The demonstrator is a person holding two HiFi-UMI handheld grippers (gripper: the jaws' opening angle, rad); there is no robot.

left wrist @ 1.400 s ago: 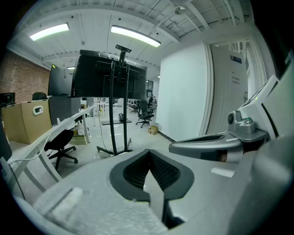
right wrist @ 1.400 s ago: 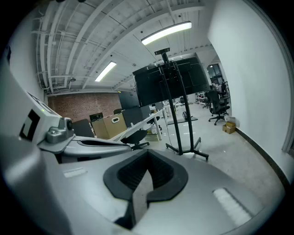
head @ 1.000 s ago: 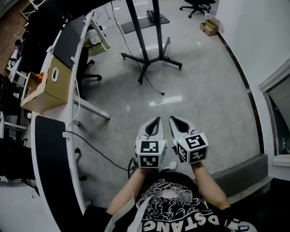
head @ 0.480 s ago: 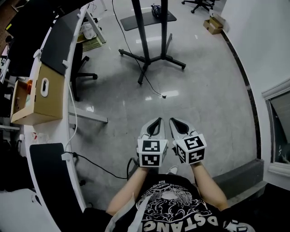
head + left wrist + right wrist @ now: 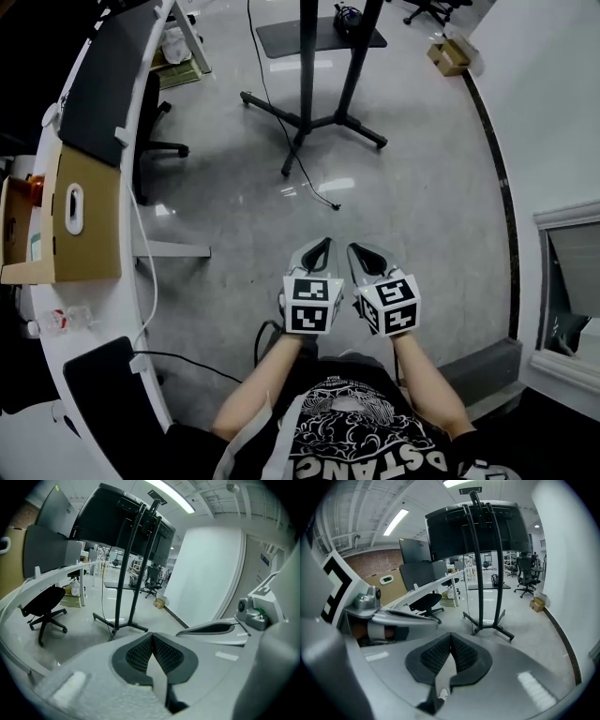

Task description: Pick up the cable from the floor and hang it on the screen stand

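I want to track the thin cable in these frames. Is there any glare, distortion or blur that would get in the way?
Head view: fisheye bends the desk, and ceiling lights glare off the glossy floor beside the cable. Left gripper view: dark corners, the near left claw slightly soft, the screen dark under a bright ceiling light. Right gripper view: same curvature, screen stand sharp.
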